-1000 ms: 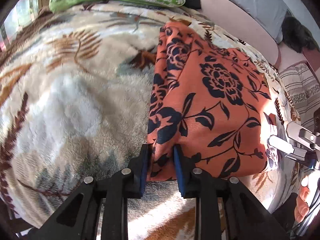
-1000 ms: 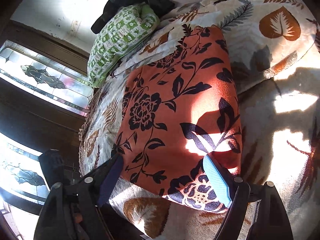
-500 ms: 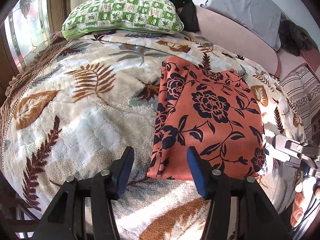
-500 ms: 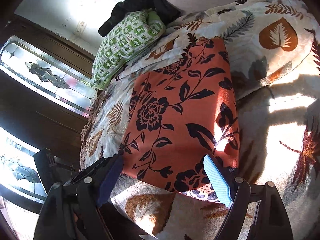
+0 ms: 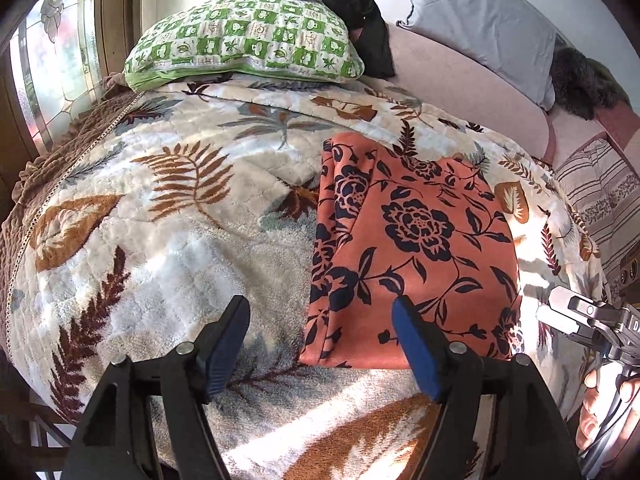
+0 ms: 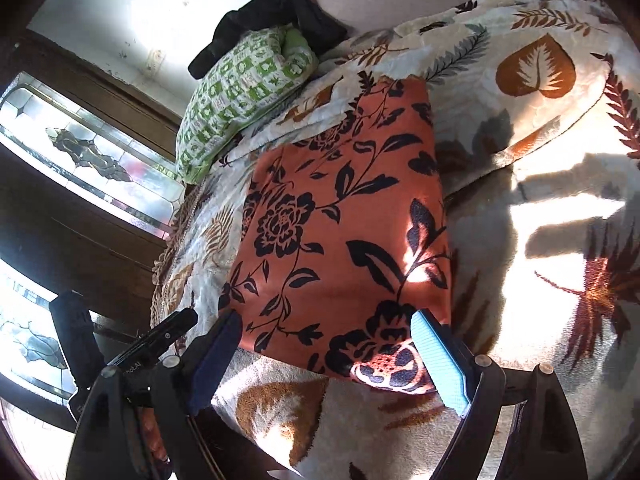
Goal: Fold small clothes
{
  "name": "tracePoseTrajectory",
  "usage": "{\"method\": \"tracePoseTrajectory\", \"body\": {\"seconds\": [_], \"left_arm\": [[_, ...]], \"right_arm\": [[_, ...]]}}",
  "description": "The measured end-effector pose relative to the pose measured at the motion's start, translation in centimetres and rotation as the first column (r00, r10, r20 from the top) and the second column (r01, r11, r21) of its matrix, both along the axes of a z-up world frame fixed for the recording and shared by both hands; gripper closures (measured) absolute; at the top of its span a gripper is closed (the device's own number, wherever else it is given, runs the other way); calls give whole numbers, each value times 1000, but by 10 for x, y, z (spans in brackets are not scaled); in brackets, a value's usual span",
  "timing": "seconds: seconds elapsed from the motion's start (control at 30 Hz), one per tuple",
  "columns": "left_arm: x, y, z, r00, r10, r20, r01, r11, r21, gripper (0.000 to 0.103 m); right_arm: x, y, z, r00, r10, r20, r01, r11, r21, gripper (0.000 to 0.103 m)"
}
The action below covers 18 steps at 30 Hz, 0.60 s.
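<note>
Orange floral garment [image 5: 416, 248] lies folded on leaf-print blanket [image 5: 160, 220]; L gripper [image 5: 320, 344] & R gripper [image 6: 326, 364] fingers spread, holding nothing.

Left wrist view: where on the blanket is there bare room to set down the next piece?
The widest bare patch of leaf-print blanket lies left of the folded orange floral cloth, between it, the green checked pillow and the brown edging. Right of the cloth only a thin strip remains before the bed edge and the right tongs. Both tongs stand open, the left tongs over the cloth's near corner.
</note>
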<state>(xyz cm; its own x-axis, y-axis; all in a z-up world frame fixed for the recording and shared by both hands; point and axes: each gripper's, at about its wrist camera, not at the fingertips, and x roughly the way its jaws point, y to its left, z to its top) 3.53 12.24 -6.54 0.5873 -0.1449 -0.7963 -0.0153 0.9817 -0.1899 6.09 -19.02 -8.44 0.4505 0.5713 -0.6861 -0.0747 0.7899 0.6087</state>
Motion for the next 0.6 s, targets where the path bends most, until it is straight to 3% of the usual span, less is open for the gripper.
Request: {"method": "tracePoseTrajectory", "body": {"seconds": [0.07,0.23,0.33,0.43,0.47,0.5,0.53,0.57,0.6], "left_arm": [[11,1,2,1000,-10,24,11,999,-30,19],[54,6,-8,998,-37,57,47,982,-185,17],[83,1,-30,999,-46,9,47,978,-204,16],[106,-9,-74,988,-79,-131,48,972,-228,15],[104,-15,-75,992,-99,-79,82,977,-197,15],[103,-22,-74,989,-134,-67,122,979,-162,22],[104,-26,-73,984,-164,-72,148,972,-182,47],[106,-28,-73,979,-184,-87,161,961,-223,51],[107,-28,-70,980,-179,-84,158,965,-210,56]], "right_arm": [[1,-17,0,999,-45,12,45,999,0,14],[26,-53,-13,992,-122,-29,123,992,35,14],[51,-56,-25,993,-111,-46,114,992,56,14],[82,-45,-47,993,-69,-98,79,992,101,14],[93,-37,-59,990,-44,-131,60,991,120,14],[101,-29,-71,986,-13,-164,37,989,142,13],[106,-17,-74,990,25,-140,-6,991,137,15],[109,-5,-71,992,71,-109,-61,993,98,35],[112,6,-69,986,113,-121,-105,992,70,47]]}}
